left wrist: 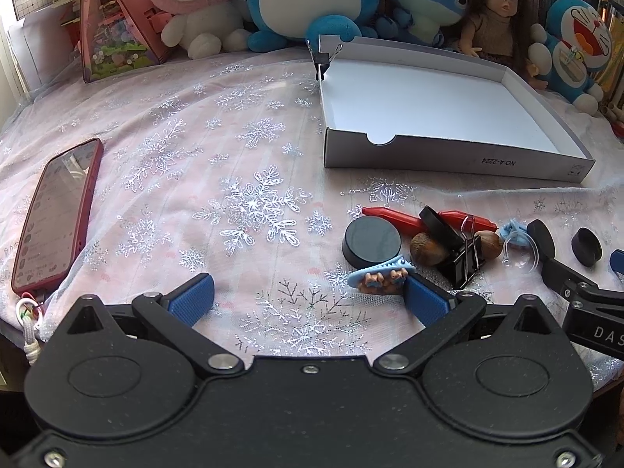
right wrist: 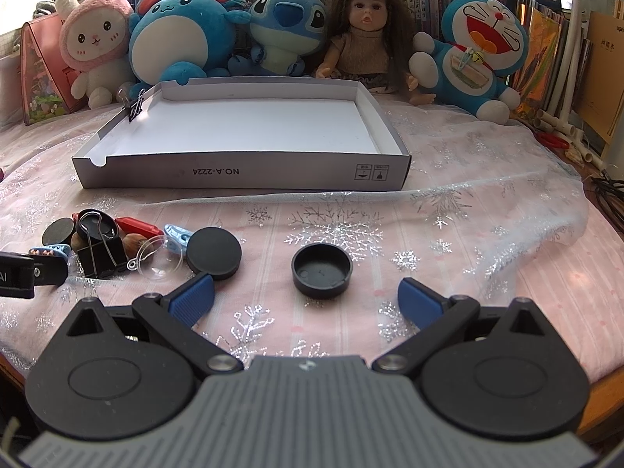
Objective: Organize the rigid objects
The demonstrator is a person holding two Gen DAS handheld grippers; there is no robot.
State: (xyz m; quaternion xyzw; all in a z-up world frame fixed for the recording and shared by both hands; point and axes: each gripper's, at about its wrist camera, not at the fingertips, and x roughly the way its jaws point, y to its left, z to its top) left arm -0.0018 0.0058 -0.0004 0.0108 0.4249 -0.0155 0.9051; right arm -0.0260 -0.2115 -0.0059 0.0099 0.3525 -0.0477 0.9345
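Observation:
A shallow white cardboard tray (left wrist: 448, 156) (right wrist: 241, 173) sits empty on the snowflake cloth, a small binder clip (left wrist: 322, 63) on its far-left corner. In front of it lies a pile: a black round cap (left wrist: 371, 242), red crayons (left wrist: 394, 217), walnuts (left wrist: 427, 249), a large black binder clip (left wrist: 464, 263) (right wrist: 99, 251), a blue hair clip (left wrist: 380, 271). My left gripper (left wrist: 310, 298) is open, its right pad beside the hair clip. My right gripper (right wrist: 306, 298) is open, just short of an upturned black cap (right wrist: 322, 270). Another black cap (right wrist: 213, 252) and a clear suction cup (right wrist: 160, 259) lie left.
A phone in a red case (left wrist: 58, 214) lies at the left. Plush toys (right wrist: 175, 35) and a doll (right wrist: 364, 27) line the back, with books behind. A pink box (left wrist: 113, 27) stands at back left. White pipes (right wrist: 561, 128) lie at right.

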